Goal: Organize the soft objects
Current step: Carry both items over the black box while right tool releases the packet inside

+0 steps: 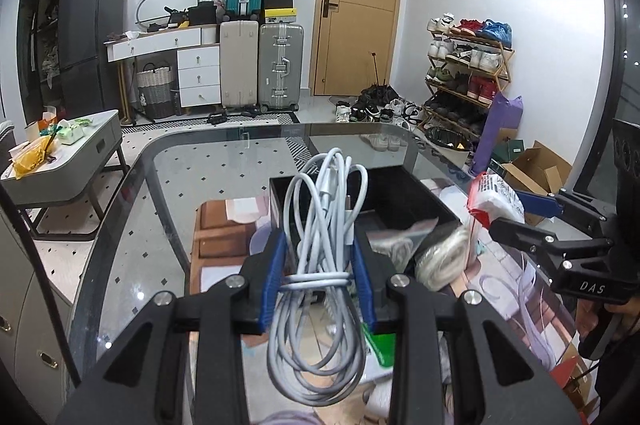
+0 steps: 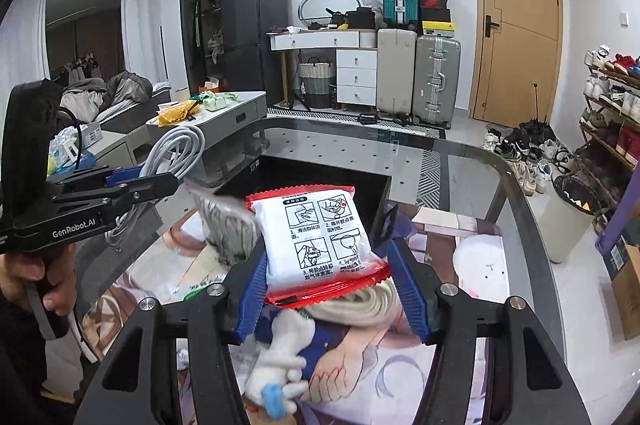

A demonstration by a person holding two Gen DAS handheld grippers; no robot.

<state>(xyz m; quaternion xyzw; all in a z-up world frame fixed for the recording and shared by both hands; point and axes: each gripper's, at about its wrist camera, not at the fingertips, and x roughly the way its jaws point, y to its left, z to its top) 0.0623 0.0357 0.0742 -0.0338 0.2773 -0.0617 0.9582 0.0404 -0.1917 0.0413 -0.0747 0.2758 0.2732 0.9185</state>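
Note:
My left gripper (image 1: 318,279) is shut on a coiled white cable (image 1: 320,225) and holds it above the near left part of a black open box (image 1: 404,197) on the glass table. My right gripper (image 2: 332,283) is shut on a white packet with red edges (image 2: 320,241), held above the table in front of the box (image 2: 304,177). The right gripper and packet also show at the right of the left wrist view (image 1: 496,199). A clear bag with pale rope (image 1: 440,257) leans at the box's near right corner.
A white plush toy with a blue end (image 2: 280,365) and a pale rope bundle (image 2: 360,305) lie on the printed mat (image 2: 480,265) under my right gripper. A green-and-white packet (image 1: 380,345) lies below the left gripper. The glass table's curved edge (image 1: 168,145) runs far left.

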